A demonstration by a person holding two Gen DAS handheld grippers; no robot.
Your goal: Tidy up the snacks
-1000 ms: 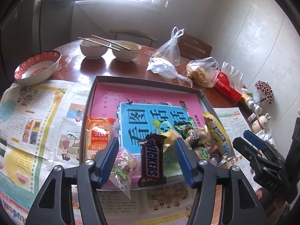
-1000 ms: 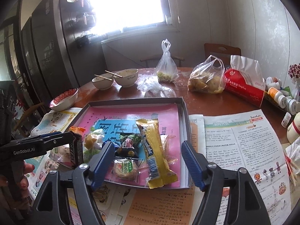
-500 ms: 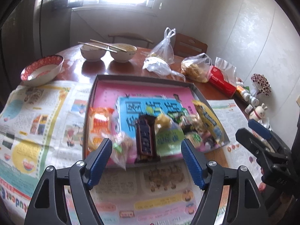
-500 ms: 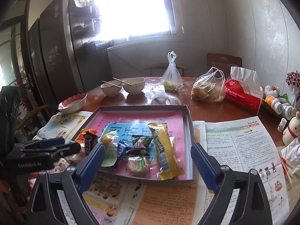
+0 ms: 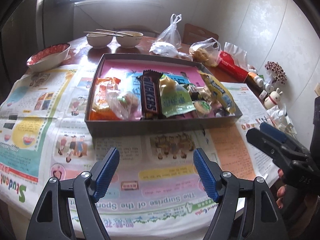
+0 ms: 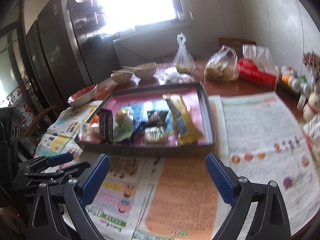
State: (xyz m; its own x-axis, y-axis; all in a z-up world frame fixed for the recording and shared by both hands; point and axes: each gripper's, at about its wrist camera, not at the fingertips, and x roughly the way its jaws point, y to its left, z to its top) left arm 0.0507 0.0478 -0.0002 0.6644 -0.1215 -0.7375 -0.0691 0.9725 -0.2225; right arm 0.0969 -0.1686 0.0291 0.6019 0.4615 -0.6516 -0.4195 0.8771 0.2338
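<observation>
Snickers [image 5: 150, 95] lies lengthwise near-to-far in tray [image 5: 160, 126] — released since earlier; both claws, left [image 5: 156, 175] and right [image 6: 158, 177], wide, empty, withdrawn.

- You see the shallow dark tray [image 5: 160, 127] holding every snack.
- The Snickers bar [image 5: 150, 95] lies flat mid-tray.
- The orange packet [image 5: 102, 100] lies at its left.
- The yellow wrapper [image 5: 219, 91] lies along its right wall.

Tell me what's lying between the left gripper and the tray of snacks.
Only newspaper: in the left wrist view, no snack lies between the open left gripper and the tray.
</observation>
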